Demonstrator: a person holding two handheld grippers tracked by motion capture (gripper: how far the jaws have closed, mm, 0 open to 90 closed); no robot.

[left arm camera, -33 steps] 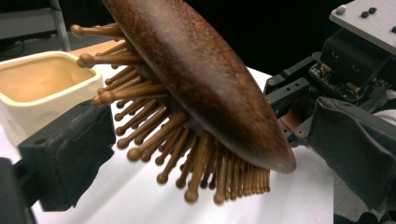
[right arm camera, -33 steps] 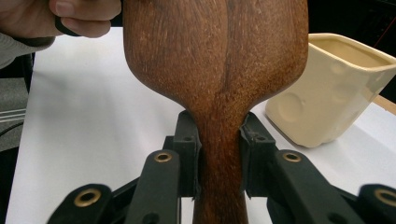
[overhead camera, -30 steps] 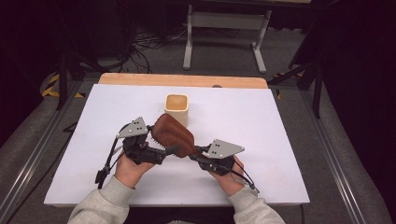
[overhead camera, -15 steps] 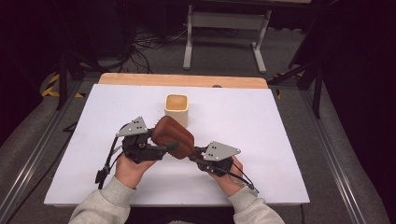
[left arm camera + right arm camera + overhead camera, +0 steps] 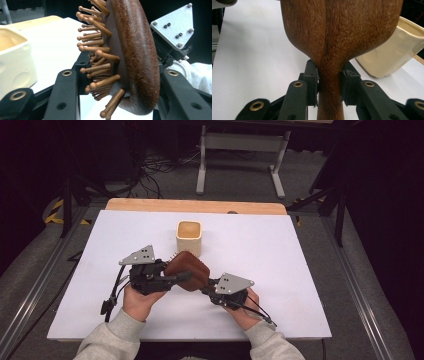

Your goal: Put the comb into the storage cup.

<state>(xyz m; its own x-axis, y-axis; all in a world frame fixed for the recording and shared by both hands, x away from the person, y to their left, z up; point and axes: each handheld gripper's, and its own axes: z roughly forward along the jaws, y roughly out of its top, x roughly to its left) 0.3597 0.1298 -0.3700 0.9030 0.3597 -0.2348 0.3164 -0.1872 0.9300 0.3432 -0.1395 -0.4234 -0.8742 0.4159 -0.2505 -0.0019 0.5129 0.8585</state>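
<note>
A brown wooden hairbrush (image 5: 187, 270) with wooden pins is held just above the white tabletop (image 5: 300, 270) between both grippers. My left gripper (image 5: 172, 278) has just been closing and is now shut on the brush head (image 5: 135, 50), one jaw on the pin side and one on the smooth back. My right gripper (image 5: 207, 290) is shut on the brush's narrow handle (image 5: 329, 100), pads pressing both sides. In the left gripper view the right gripper's grey plate (image 5: 175, 27) shows behind the brush.
A cream square cup (image 5: 189, 237) stands upright just beyond the brush, also seen as the cup (image 5: 12, 57) and the cup (image 5: 392, 52). A wooden strip (image 5: 195, 206) edges the table's far side. Dark floor, cables and a metal stand lie beyond.
The left gripper's jaws have come together on the brush head. Both hands and the brush stay in about the same place.
</note>
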